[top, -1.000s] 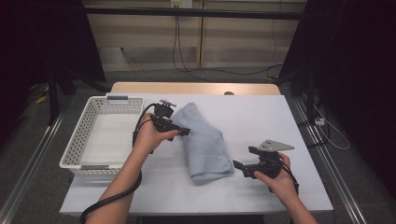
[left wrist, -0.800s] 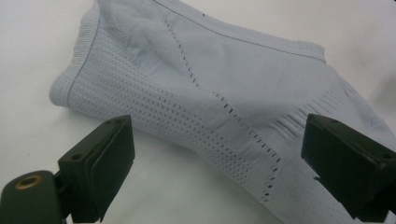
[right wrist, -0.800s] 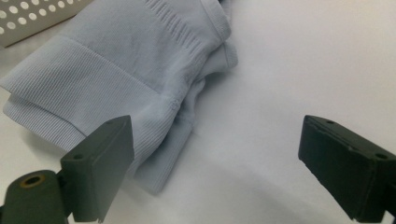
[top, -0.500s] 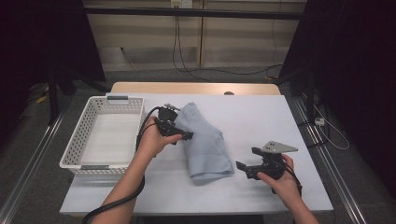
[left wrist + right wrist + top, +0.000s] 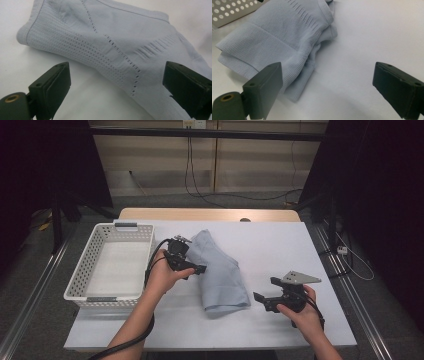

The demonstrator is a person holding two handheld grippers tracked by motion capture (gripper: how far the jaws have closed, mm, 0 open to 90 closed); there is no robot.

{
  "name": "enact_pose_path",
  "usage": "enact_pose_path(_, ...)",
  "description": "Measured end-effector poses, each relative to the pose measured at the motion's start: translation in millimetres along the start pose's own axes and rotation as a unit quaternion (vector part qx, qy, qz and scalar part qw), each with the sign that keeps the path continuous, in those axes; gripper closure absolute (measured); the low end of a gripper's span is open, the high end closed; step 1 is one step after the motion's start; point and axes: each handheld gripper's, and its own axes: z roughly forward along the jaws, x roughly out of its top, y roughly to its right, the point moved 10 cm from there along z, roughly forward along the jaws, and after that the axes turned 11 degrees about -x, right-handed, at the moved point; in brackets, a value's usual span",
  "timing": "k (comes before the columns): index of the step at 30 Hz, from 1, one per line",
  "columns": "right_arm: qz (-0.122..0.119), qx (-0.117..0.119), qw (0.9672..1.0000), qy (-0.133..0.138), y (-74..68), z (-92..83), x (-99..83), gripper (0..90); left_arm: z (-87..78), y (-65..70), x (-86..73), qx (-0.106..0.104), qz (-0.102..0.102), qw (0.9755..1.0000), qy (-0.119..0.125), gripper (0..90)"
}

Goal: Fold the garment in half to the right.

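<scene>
- Currently, a folded light-blue knit garment (image 5: pixel 219 272) lies at the centre of the high view on the white table (image 5: pixel 280 245), just right of the white perforated basket (image 5: pixel 82 285).
- Left gripper (image 5: pixel 192 266): positioned at the garment's left edge, centre-left of the high view. In the left gripper view its jaws stand wide apart and grasp nothing; the garment's perforated panel (image 5: pixel 105 50) lies between and beyond them.
- Right gripper (image 5: pixel 265 292): positioned at lower right of the high view, near the garment's lower corner but apart from it. In the right gripper view its jaws are likewise spread and hold nothing; the ribbed hem (image 5: pixel 249 60) sits at centre left of that frame.
- Step in hand, as judged: approach to the folded garment before a two-point grasp.
- Next move, as judged: each gripper must reach a garment edge, lower one jaw to the table under the fold, and clamp all layers, so that the fold does not open on lifting.
- Container: the basket, at centre left of the high view, holds no items on its visible floor. It is the probable destination.
</scene>
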Motion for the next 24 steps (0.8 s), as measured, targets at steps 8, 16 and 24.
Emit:
enact_pose_path(8,-0.001,0.0,1.0,0.0,0.2,1.8,1.6,9.0,10.7,2.2,-2.5,-0.001,-0.005,1.0,0.006,8.0)
enact_pose_path(16,-0.007,0.0,1.0,-0.002,-1.9,2.8,1.1,9.2,20.9,-10.8,-16.5,0.013,-0.024,0.9996,0.005,7.9)
enact_pose_path(24,-0.011,0.002,0.9999,-0.003,-3.7,3.6,0.7,9.2,27.1,-17.3,-26.2,0.031,-0.026,0.9992,0.006,8.9)
